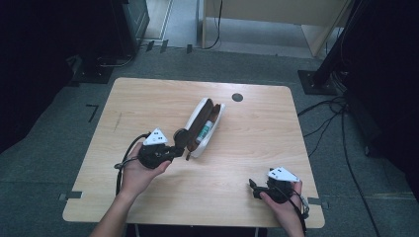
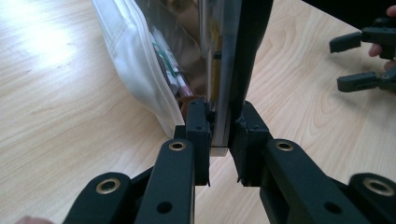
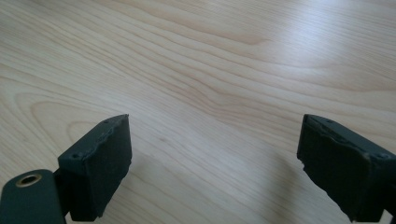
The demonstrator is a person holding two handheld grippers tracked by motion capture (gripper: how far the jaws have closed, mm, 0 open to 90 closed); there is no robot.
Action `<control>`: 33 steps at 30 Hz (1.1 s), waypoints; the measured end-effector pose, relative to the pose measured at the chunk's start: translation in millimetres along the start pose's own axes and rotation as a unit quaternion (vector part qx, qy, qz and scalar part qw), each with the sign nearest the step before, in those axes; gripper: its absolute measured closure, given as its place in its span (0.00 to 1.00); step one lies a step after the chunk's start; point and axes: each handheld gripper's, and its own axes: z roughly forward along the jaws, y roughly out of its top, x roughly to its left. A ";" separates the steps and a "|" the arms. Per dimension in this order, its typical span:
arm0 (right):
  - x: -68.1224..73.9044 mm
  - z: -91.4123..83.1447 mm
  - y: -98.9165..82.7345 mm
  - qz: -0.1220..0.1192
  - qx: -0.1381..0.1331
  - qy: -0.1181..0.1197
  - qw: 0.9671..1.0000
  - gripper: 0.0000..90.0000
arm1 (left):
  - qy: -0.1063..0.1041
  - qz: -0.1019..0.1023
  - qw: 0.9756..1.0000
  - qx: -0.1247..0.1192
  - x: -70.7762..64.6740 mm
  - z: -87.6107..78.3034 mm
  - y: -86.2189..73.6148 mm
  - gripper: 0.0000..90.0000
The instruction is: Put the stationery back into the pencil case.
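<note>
Wooden worktop (image 1: 148, 98) carries a long white case (image 1: 211, 129) near its middle, lying open, its long axis running from near-left to far-right; bare wood lies all round it, widest toward the right edge. Left gripper (image 1: 179, 149) has its fingers clamped on the case's near lid edge. Right gripper (image 1: 253, 188) hangs near the front-right corner, fingers wide, nothing between them.

Dim, bluish high view with dark corners; bright glare on the counter (image 2: 42, 42), near fingers (image 3: 100, 163) softly blurred.
</note>
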 end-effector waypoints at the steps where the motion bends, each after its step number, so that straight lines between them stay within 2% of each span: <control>1: -2.9 -1.3 -1.2 0.003 0.000 -0.003 1.000 0.11 | 0.001 -0.003 1.000 0.000 0.5 0.9 2.9 0.88; 4: -10.6 -5.0 -4.6 0.007 -0.003 -0.015 1.000 0.11 | 0.007 -0.010 1.000 -0.003 1.6 1.9 11.1 0.88; 6: -15.4 -7.2 -6.5 0.009 0.000 -0.025 1.000 0.12 | 0.001 -0.022 1.000 -0.004 0.9 4.9 19.0 0.88; 9: -19.6 -8.4 -7.9 0.016 -0.001 -0.032 0.999 0.12 | 0.002 -0.021 1.000 -0.001 -0.9 8.5 23.9 0.88; 10: -22.3 -8.7 -8.9 0.014 0.011 -0.036 0.999 0.12 | 0.005 -0.020 1.000 0.003 -1.5 10.8 26.8 0.88; 12: -22.8 -8.4 -9.1 0.013 0.016 -0.035 0.999 0.12 | 0.005 -0.025 1.000 0.005 -1.4 14.4 30.2 0.88; 16: -24.7 -9.3 -10.5 0.014 0.023 -0.020 0.999 0.11 | 0.008 -0.044 0.999 0.008 1.5 22.2 37.3 0.88; 21: -26.4 -9.2 -10.7 0.017 0.026 -0.013 0.999 0.11 | -0.001 -0.064 0.998 0.011 4.5 32.4 44.6 0.88; 24: -26.2 -9.2 -10.7 0.020 0.026 -0.013 0.999 0.11 | -0.002 -0.073 0.997 0.027 2.8 42.2 49.9 0.88; 26: -25.8 -9.2 -10.8 0.019 0.026 -0.013 0.999 0.11 | 0.014 -0.066 0.997 0.038 -1.1 48.2 54.5 0.88; 28: -25.5 -9.2 -10.9 0.019 0.025 -0.013 0.999 0.11 | 0.011 -0.072 0.996 0.051 -2.5 55.0 59.6 0.88; 31: -25.5 -9.2 -10.9 0.020 0.026 -0.013 0.999 0.11 | 0.027 -0.074 0.994 0.075 -3.4 65.3 65.6 0.88; 33: -25.3 -9.4 -11.0 0.019 0.026 -0.012 0.999 0.11 | 0.051 -0.063 0.993 0.091 -5.3 71.4 67.8 0.88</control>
